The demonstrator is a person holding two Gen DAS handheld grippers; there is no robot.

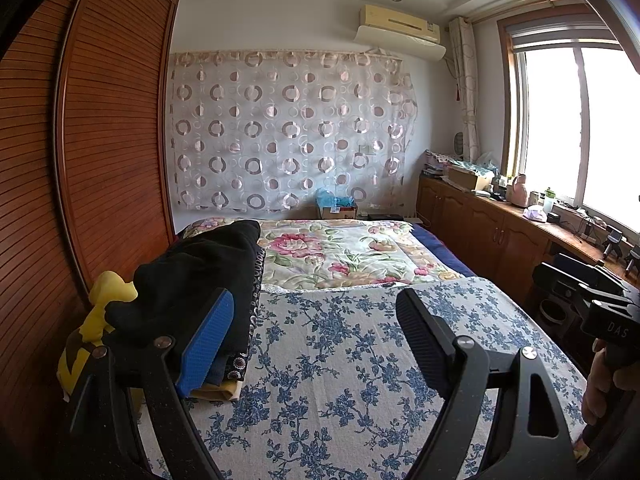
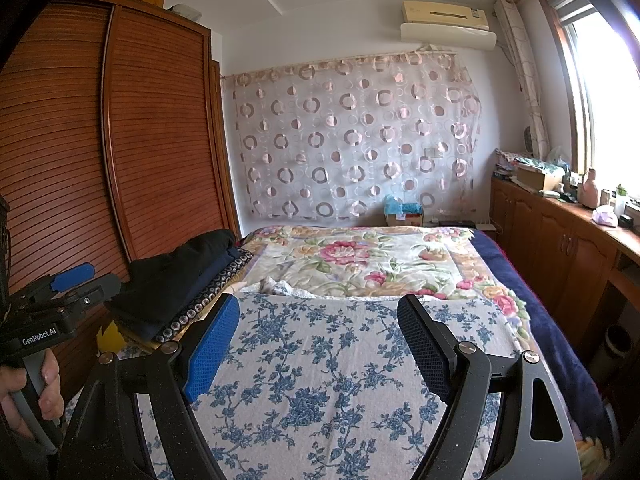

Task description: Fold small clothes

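Two grippers spread, yellow garment (image 1: 102,312) (left view only), clothes stack (image 2: 180,280)

A sheet (image 1: 352,360) covers the near part of the bed, with a quilt (image 1: 340,252) spread behind it. A pile of clothes (image 1: 200,280) sits on the bed's left edge, beside the wardrobe (image 1: 100,140). Cabinets (image 1: 480,224) run along the right, under the window (image 1: 580,120). A curtain (image 1: 288,128) hangs behind the bed.

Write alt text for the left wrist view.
The open left gripper hovers over a bed's blue-flowered sheet, holding nothing. A pile of dark clothes lies at the bed's left edge beside a wooden wardrobe. The right gripper shows at the right edge.
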